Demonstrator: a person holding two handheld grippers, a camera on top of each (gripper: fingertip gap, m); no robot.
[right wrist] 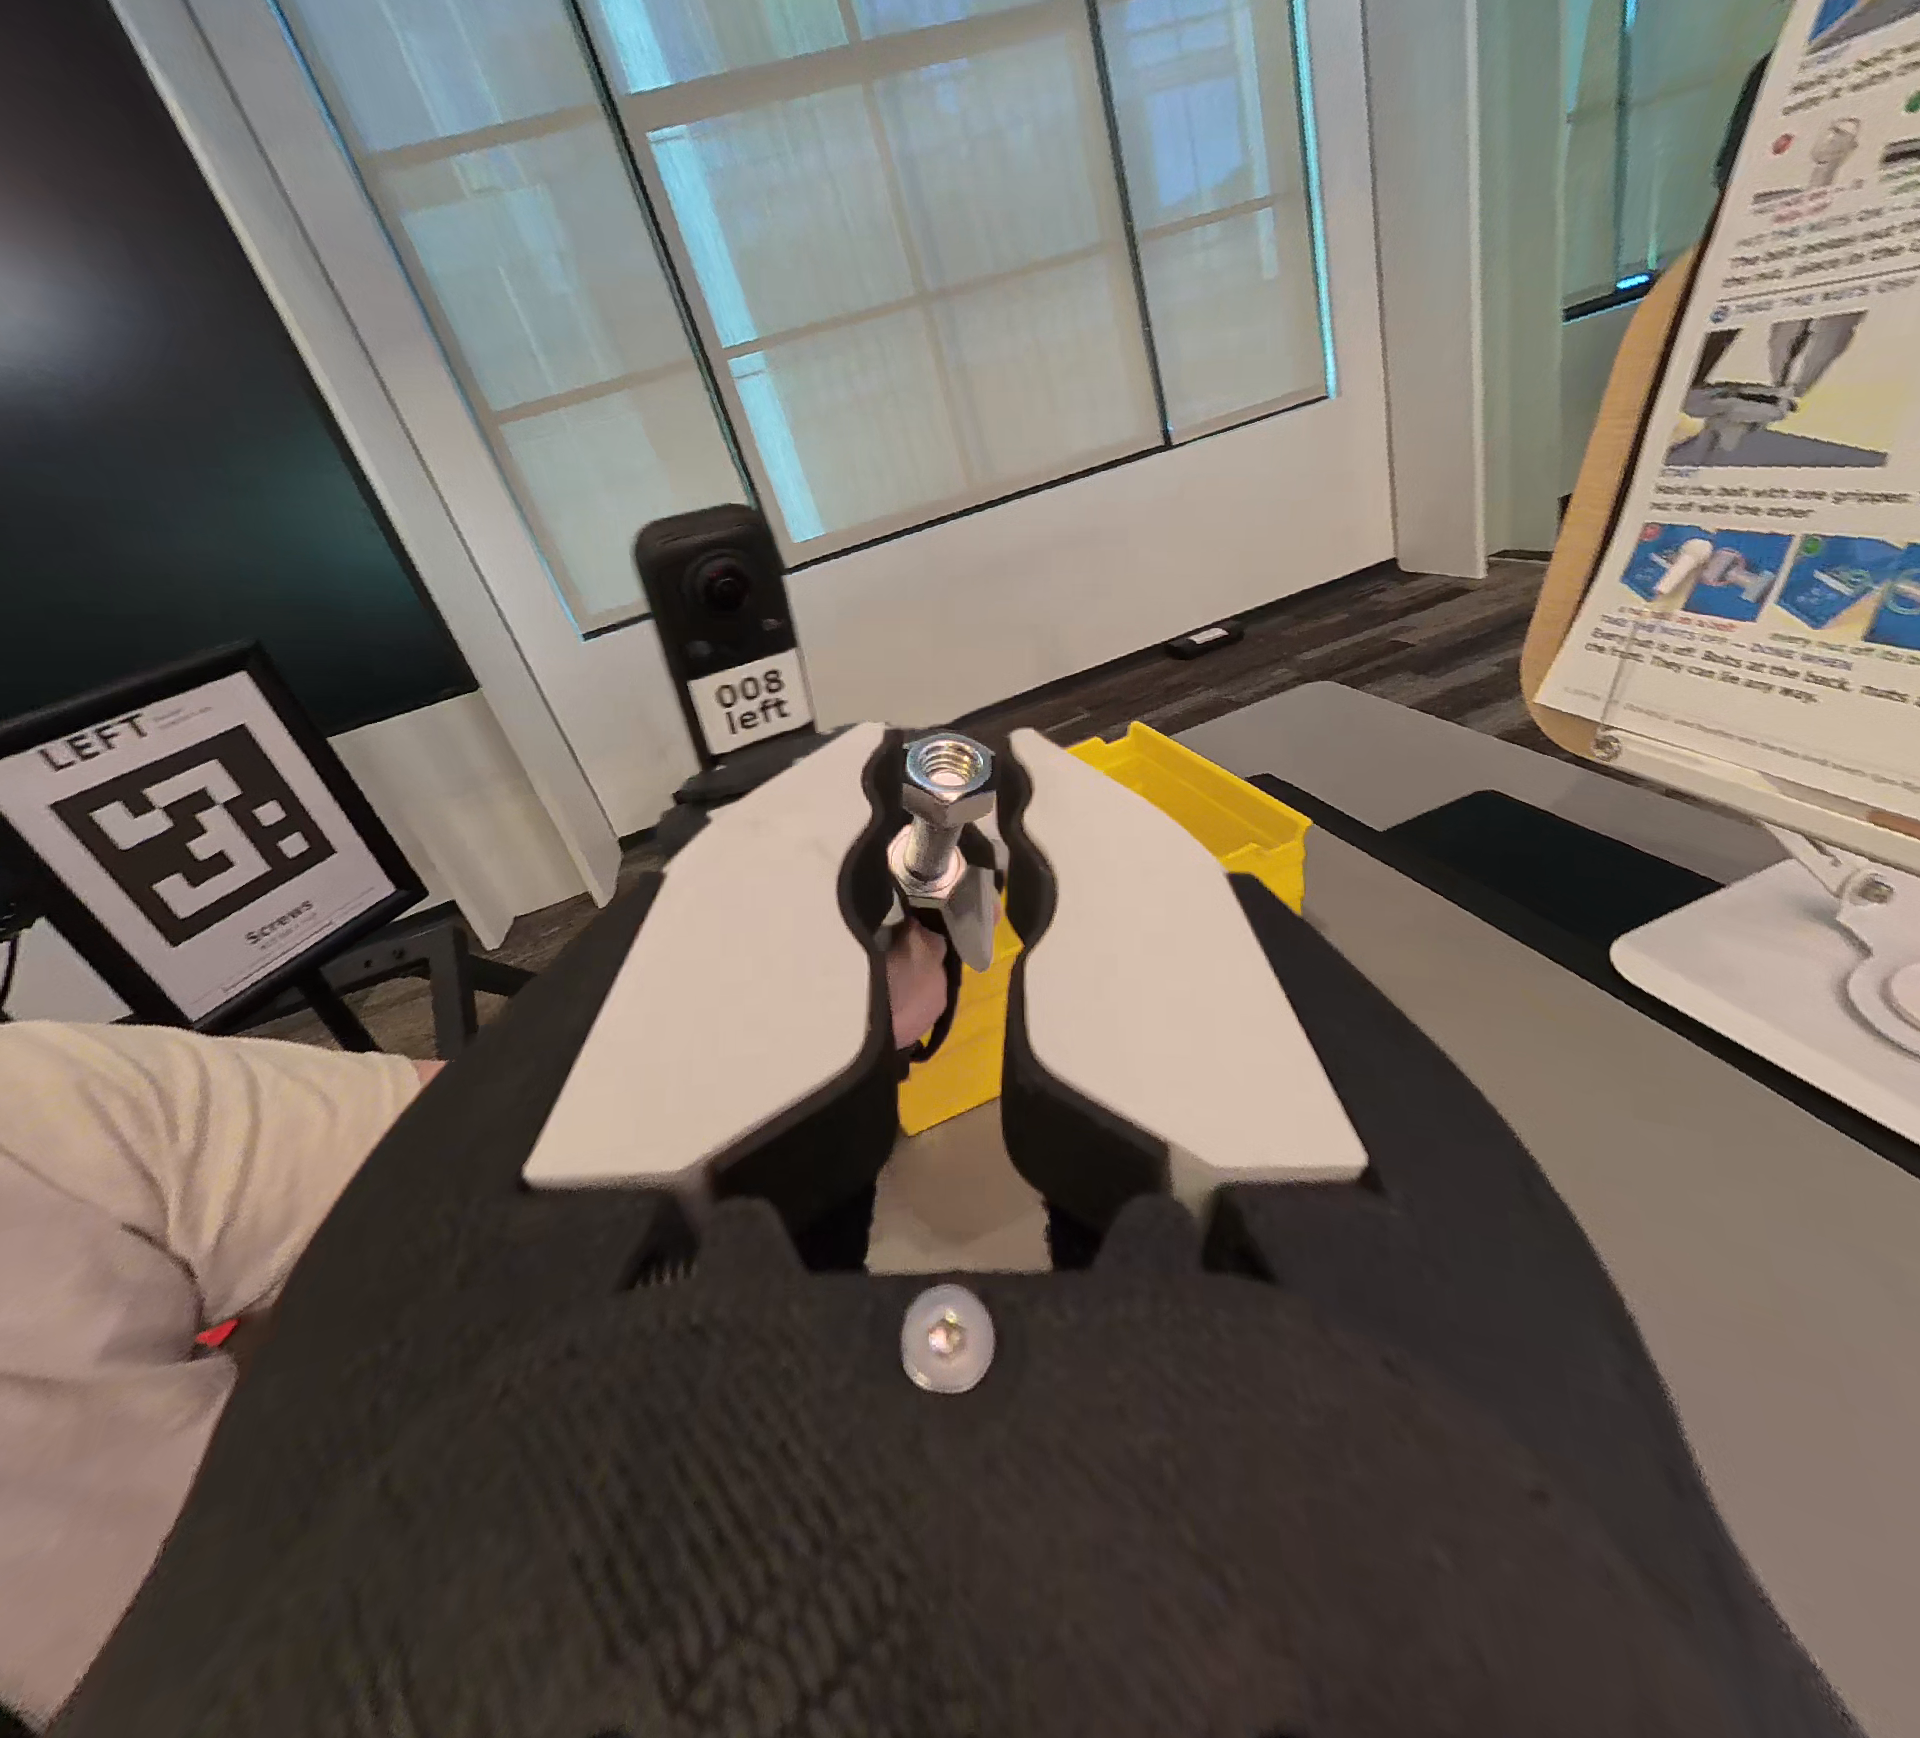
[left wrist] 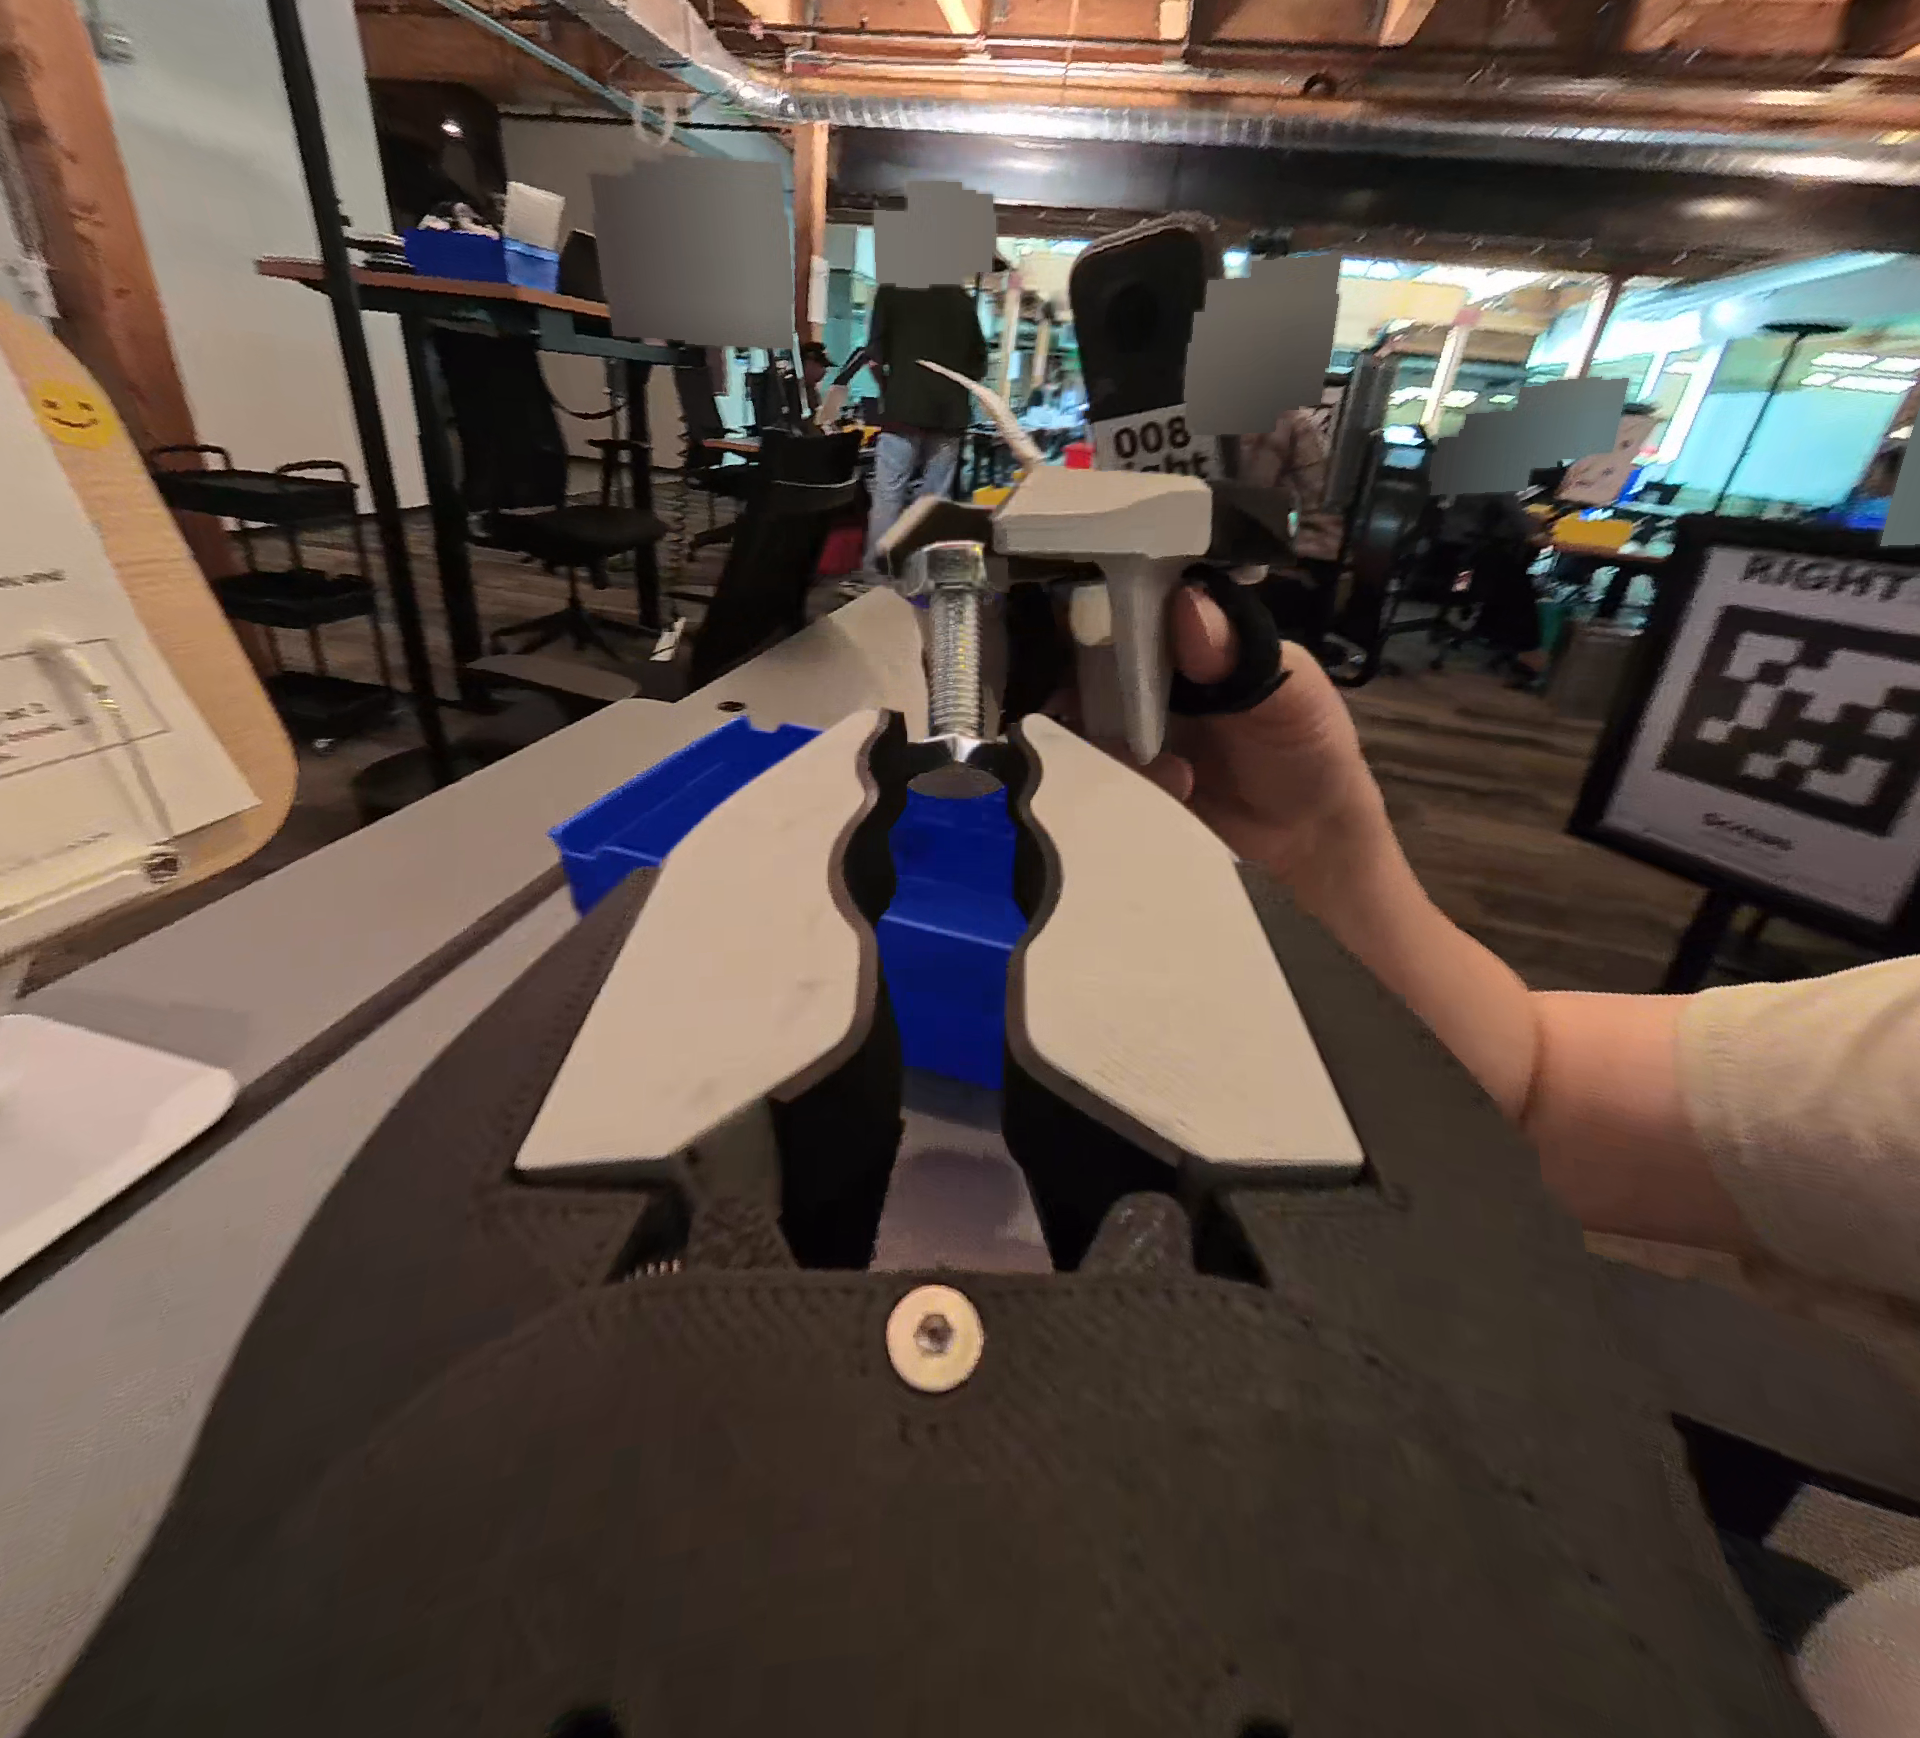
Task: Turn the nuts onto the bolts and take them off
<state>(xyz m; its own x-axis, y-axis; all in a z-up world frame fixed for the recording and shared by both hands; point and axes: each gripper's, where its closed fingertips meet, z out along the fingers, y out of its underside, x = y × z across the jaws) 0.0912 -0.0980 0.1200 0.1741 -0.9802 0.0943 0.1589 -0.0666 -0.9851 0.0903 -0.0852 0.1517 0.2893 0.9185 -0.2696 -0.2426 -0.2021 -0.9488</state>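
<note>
My left gripper (left wrist: pixel 951 745) is shut on the head of a silver bolt (left wrist: pixel 956 649), which stands up from its fingertips. A silver hex nut (left wrist: pixel 940 568) sits at the bolt's upper end. My right gripper (right wrist: pixel 948 758) is shut on that nut (right wrist: pixel 948 779). In the right wrist view the threaded bolt (right wrist: pixel 923 841) runs away from the nut to the left gripper's fingertips (right wrist: pixel 975 925). In the left wrist view the right gripper's grey fingers (left wrist: pixel 1101 514) come in from the right, held by a hand (left wrist: pixel 1278 784). Both grippers are raised above the bins.
A blue bin (left wrist: pixel 665 815) sits on the grey table (left wrist: pixel 436 919) under the left gripper. A yellow bin (right wrist: pixel 1195 805) sits under the right one. An instruction board (right wrist: pixel 1766 441) on a white stand base (right wrist: pixel 1766 992) is at the table's side. Marker signs (left wrist: pixel 1808 712) stand on easels on the floor. My left and right fingertips are right by each other.
</note>
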